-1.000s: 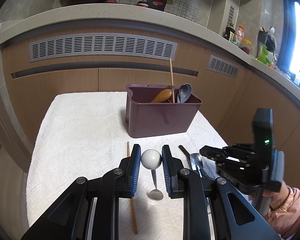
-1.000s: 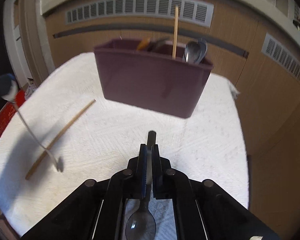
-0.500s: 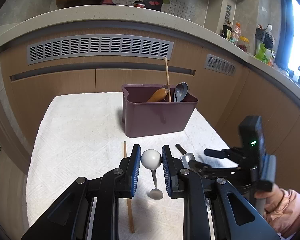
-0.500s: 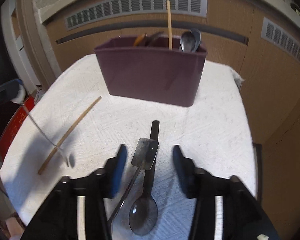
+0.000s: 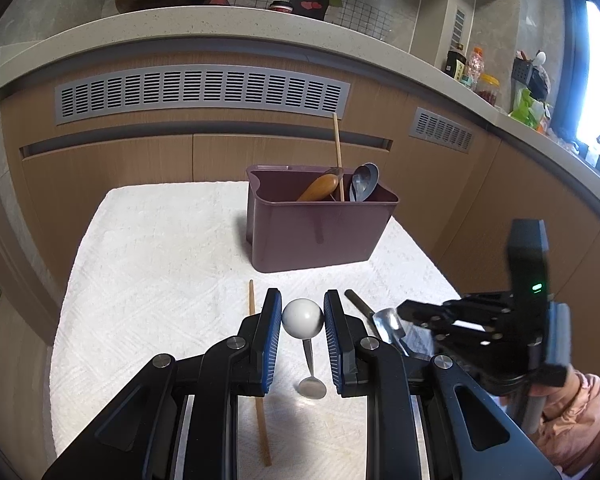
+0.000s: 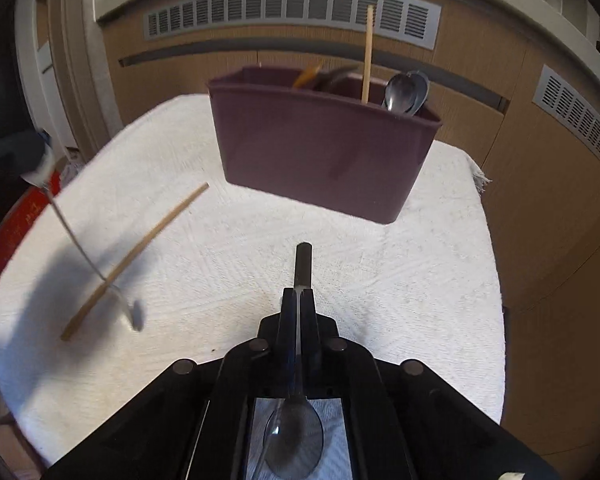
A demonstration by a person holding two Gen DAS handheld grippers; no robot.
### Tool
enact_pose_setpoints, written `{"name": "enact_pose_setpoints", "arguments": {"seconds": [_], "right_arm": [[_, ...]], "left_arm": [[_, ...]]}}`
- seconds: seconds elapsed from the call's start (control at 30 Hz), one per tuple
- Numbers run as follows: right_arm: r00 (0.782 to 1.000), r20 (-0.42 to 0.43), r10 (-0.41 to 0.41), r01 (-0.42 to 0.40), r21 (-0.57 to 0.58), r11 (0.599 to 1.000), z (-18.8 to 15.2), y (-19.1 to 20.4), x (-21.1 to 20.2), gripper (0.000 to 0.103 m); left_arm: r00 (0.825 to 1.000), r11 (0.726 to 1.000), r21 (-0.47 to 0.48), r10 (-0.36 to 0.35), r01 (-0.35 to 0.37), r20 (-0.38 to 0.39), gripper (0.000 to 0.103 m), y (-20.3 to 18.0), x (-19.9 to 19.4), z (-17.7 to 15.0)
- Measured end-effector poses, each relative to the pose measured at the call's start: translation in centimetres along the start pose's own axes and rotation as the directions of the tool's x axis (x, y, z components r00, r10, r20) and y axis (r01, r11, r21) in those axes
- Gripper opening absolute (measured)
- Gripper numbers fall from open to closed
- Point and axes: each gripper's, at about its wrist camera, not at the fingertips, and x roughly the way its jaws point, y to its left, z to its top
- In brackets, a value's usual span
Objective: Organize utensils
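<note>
left wrist view: the left gripper [image 5: 302,322] was clamped on the white ball end of a thin spoon [image 5: 302,317], its stem hanging down over the white cloth [image 5: 160,264]. the purple bin [image 5: 320,236] stood farther on, slightly right. a chopstick [image 5: 258,372] lay near-to-far just left of the fingers.

right wrist view: the right gripper [image 6: 299,300] had its fingers together on a dark spoon [image 6: 296,432], handle pointing straight away toward the bin [image 6: 320,152], bowl nearest the camera. this hand looked nearer the bin.

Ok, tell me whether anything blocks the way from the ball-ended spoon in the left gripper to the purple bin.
Nothing visible does. The left gripper holds the ball-ended spoon over bare white towel, and the purple bin stands straight ahead. The loose chopstick lies off to the left.
</note>
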Motion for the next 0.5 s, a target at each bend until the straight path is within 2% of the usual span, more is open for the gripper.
{"name": "enact_pose_setpoints", "arguments": {"seconds": [0.2, 0.43, 0.5], "right_arm": [[0.998, 0.050, 0.033, -0.034, 0.008, 0.999, 0.3, -0.9, -3.2, 0.000], [0.999, 0.006, 0.044, -0.045, 0.061, 0.997, -1.2, -2.0, -1.6, 0.002], [0.997, -0.016, 0.070, -0.069, 0.067, 0.995, -1.5, -1.8, -1.0, 0.009]], "left_arm": [[1.000, 1.000, 0.002, 0.000, 0.000, 0.004, 0.022, -0.2, -0.3, 0.0], [1.000, 1.000, -0.009, 0.005, -0.005, -0.006, 0.023, 0.2, -0.2, -0.2], [1.000, 1.000, -0.013, 0.006, -0.006, -0.007, 0.022, 0.2, -0.1, -0.2]]}}
